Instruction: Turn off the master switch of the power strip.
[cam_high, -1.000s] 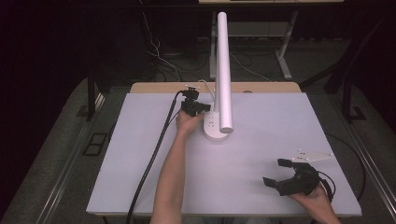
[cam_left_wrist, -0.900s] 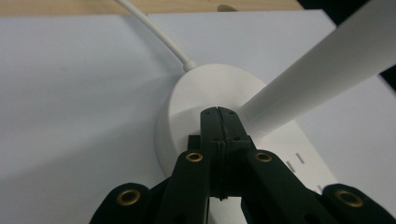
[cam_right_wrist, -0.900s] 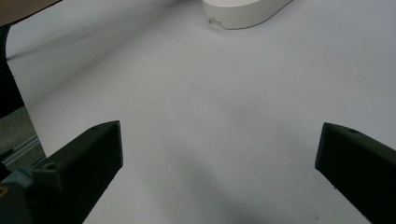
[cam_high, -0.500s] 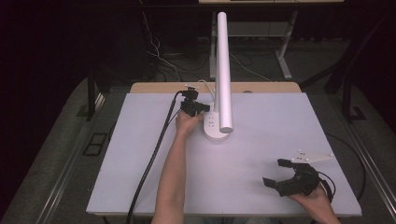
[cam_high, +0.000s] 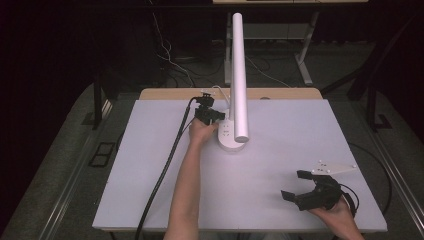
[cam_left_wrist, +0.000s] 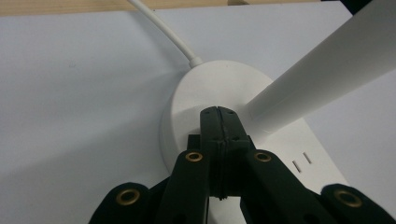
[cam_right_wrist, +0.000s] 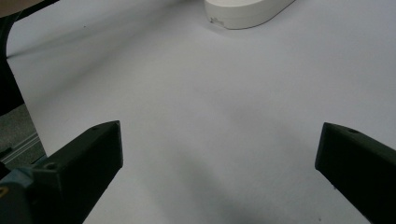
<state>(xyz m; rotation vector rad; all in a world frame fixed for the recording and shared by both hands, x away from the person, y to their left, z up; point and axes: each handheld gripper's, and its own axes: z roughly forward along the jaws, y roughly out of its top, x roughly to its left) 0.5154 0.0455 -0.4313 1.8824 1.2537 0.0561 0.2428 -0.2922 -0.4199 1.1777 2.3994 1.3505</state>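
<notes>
A white desk lamp stands at the far middle of the table, with an oval base (cam_high: 229, 141) and a long white tube arm (cam_high: 238, 75) reaching out above it. My left gripper (cam_high: 214, 118) is shut with nothing between its jaws. In the left gripper view its joined tips (cam_left_wrist: 218, 113) sit on top of the base (cam_left_wrist: 187, 102), right beside the foot of the tube arm (cam_left_wrist: 327, 70). My right gripper (cam_high: 292, 184) is open above the table near the front right corner, holding nothing. The right gripper view has its jaws (cam_right_wrist: 219, 140) wide apart and the lamp base (cam_right_wrist: 247, 11) far ahead.
The white tabletop (cam_high: 150, 175) has a wooden strip (cam_high: 165, 93) along its far edge. The lamp's white cord (cam_left_wrist: 163, 32) runs off the back. The left gripper's black cable (cam_high: 165, 170) trails over the front left. Small slots (cam_left_wrist: 301, 161) mark the base's near end.
</notes>
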